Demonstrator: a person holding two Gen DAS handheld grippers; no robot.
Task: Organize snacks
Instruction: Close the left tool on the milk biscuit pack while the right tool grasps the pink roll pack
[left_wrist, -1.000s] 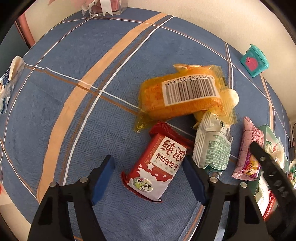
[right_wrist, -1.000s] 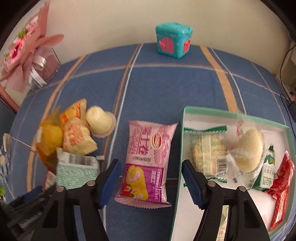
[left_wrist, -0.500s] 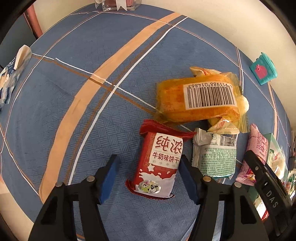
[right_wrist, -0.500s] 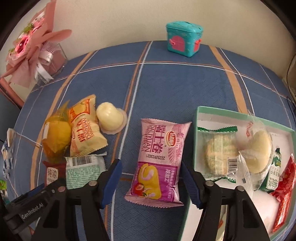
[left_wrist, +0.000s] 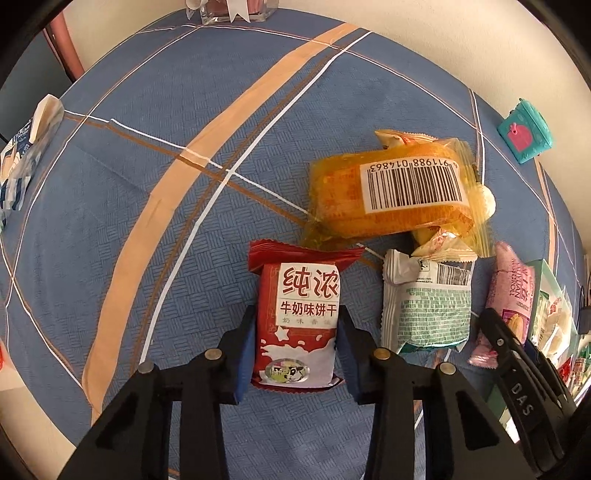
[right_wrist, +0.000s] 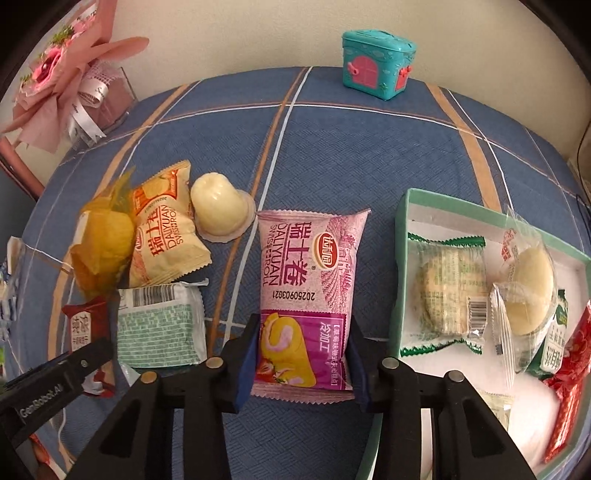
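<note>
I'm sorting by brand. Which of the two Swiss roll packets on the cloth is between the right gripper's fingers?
The pink Swiss roll packet, lying lengthwise between the right gripper. The jaws have just been closing on it. The orange Swiss roll packet lies apart in the left pile.

My left gripper (left_wrist: 295, 349): black plastic arms, blue pads (left_wrist: 245, 354), silver rivets. My right gripper (right_wrist: 301, 354): same build; in the left view its side reads "DAS" in white.

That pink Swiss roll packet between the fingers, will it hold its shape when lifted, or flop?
The pink Swiss roll packet looks puffy and air-filled, so probably light and fairly shape-holding. Its glossy film may be slippery. The soft cake pictured inside could squash under a hard squeeze.
</note>
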